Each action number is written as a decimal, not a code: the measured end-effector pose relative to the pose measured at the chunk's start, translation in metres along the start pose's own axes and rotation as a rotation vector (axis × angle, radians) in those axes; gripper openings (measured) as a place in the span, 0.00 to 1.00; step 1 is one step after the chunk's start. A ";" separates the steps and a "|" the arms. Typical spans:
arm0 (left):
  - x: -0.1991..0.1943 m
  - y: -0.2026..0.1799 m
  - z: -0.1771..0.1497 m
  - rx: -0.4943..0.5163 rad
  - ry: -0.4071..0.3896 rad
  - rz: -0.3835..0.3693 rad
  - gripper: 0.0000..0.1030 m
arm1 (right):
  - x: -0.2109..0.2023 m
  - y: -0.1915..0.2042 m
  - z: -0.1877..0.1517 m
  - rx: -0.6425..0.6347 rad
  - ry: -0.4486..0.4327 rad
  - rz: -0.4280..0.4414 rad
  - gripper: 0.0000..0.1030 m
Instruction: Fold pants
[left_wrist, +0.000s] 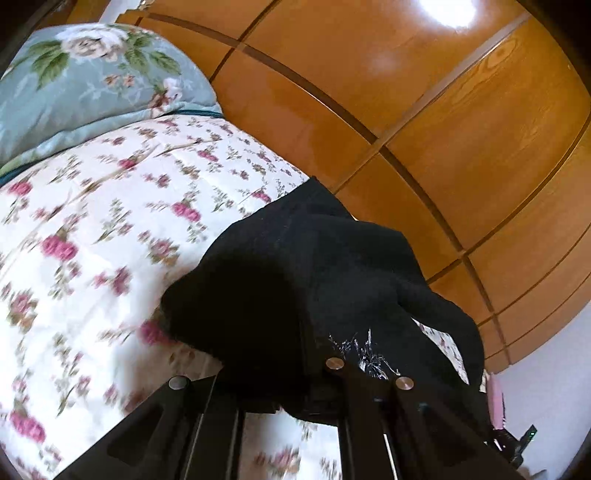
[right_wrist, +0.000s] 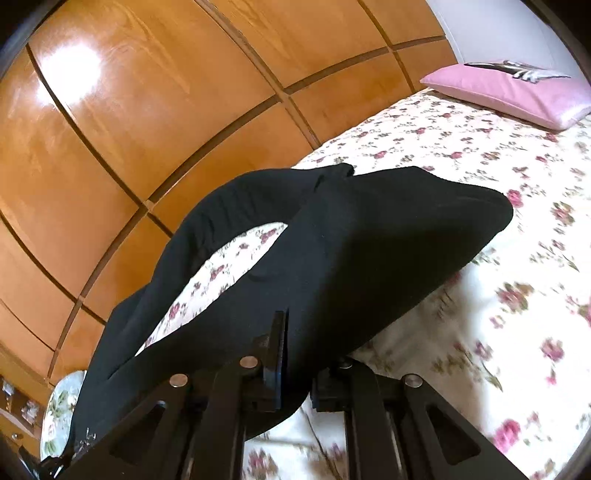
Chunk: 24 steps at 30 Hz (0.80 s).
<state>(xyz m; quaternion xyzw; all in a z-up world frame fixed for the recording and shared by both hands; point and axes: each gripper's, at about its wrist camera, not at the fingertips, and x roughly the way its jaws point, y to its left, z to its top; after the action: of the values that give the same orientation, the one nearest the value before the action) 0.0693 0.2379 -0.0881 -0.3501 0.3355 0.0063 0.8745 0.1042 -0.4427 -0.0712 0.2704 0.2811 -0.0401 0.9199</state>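
The pants (right_wrist: 369, 236) are black matt cloth, soft knit-like, w/ a small silvery shiny print (left_wrist: 365, 354) on one part. Bed cover (right_wrist: 461, 155) is cotton-like cloth, cream w/ pink flowers, matt. Wardrobe (left_wrist: 424, 110) is wood w/ glossy varnish, it reflects light. Pink pillow (right_wrist: 517, 92) looks satin, a bit shiny. Both grippers are black matt plastic w/ round metal pins (right_wrist: 178, 379).

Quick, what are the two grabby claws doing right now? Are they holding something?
Left gripper: jaws closed on the black pants.
Right gripper: jaws closed on the black pants too.
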 end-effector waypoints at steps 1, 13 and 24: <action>-0.006 0.003 -0.004 -0.001 0.002 -0.003 0.06 | -0.006 -0.002 -0.004 -0.005 0.005 0.000 0.10; -0.044 0.036 -0.051 0.013 0.012 0.023 0.07 | -0.039 -0.024 -0.052 -0.045 0.093 -0.027 0.13; -0.030 0.047 -0.049 -0.102 0.026 -0.005 0.40 | -0.057 -0.089 -0.030 0.194 -0.012 0.008 0.48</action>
<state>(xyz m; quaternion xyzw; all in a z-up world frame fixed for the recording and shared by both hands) 0.0059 0.2505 -0.1249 -0.3951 0.3450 0.0168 0.8512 0.0212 -0.5076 -0.1035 0.3589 0.2692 -0.0652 0.8913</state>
